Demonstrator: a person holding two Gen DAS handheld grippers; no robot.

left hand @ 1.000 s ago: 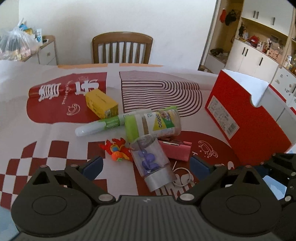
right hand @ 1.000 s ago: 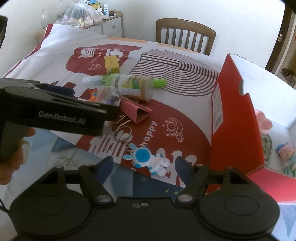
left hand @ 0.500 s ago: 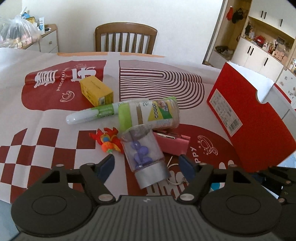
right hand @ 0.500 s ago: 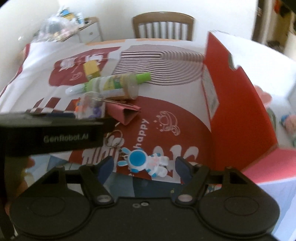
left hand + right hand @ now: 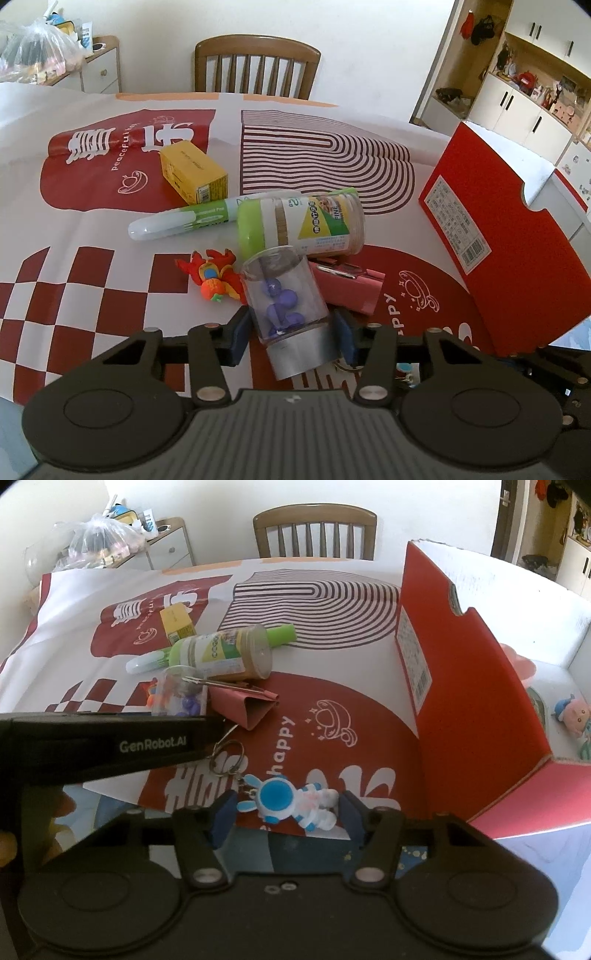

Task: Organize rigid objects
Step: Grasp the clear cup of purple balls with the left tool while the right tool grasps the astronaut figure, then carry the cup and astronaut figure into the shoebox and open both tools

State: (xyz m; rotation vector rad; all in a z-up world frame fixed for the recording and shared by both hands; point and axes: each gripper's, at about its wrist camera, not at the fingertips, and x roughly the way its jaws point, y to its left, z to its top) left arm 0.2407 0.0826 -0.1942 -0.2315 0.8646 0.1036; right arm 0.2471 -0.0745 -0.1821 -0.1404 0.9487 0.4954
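Left gripper (image 5: 291, 332): jaws just closing around clear capsule (image 5: 286, 306) of purple figures; right pad contact unclear.
Right gripper (image 5: 284, 812): closing, straddling astronaut keychain (image 5: 295, 803) by red box (image 5: 461, 686).

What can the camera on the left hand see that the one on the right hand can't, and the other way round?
Only the left view shows the orange toy plainly and the cabinets. Only the right view shows the blue-and-white keychain figure between the right hand-held gripper pads, and the plush toy inside the red box. Both show the green-lidded jar, clear tube, yellow box and chair.
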